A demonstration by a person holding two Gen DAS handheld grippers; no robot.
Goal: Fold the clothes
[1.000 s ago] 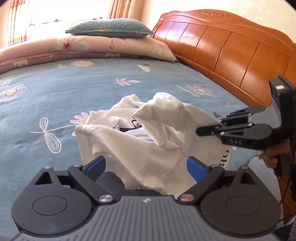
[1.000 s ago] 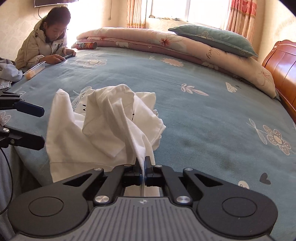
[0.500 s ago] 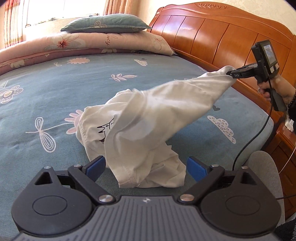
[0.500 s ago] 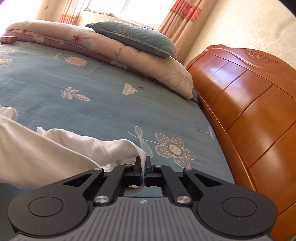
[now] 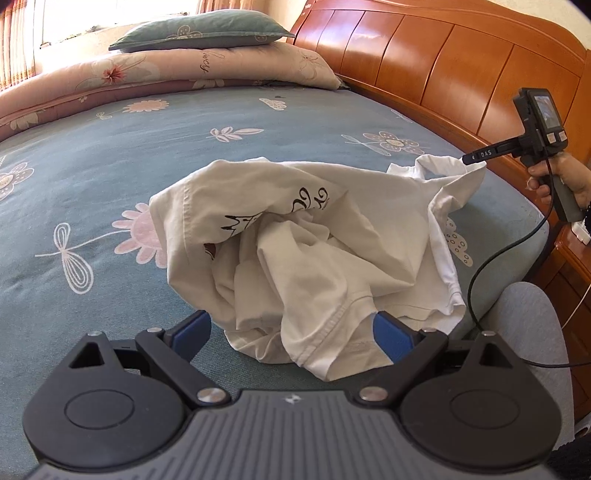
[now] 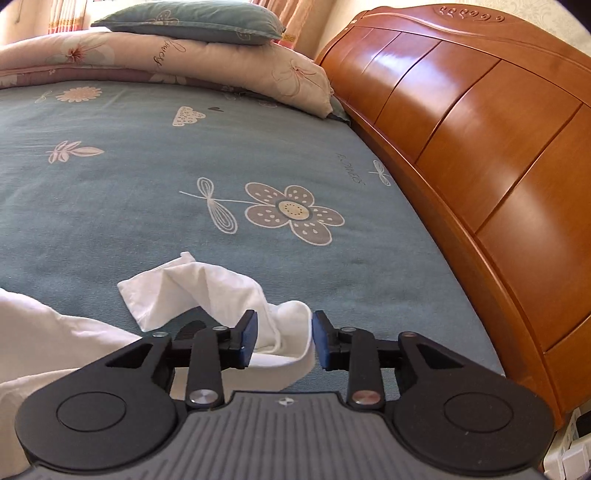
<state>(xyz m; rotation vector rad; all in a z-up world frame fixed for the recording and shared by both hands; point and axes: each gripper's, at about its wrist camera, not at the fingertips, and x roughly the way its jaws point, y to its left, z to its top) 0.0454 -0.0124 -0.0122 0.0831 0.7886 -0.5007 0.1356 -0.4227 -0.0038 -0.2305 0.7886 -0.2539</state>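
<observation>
My left hand-held gripper sits low at the bed's near edge, jaws wide, a hem of the shirt lying loose between the blue pads. My right hand-held gripper is partly open too; a white fold of cloth lies in the gap, and neither pad clearly presses it. Under both is the bed, covered in a blue-grey sheet printed with flowers and dragonflies. The shirt lies crumpled in a heap near the bed's front edge, white, with black lettering showing on a creased panel, one end stretched towards the right gripper. Beyond it, along the right, runs an orange wooden headboard. Farthest off lies a rolled floral quilt with a green pillow on top, before a sunlit window.
</observation>
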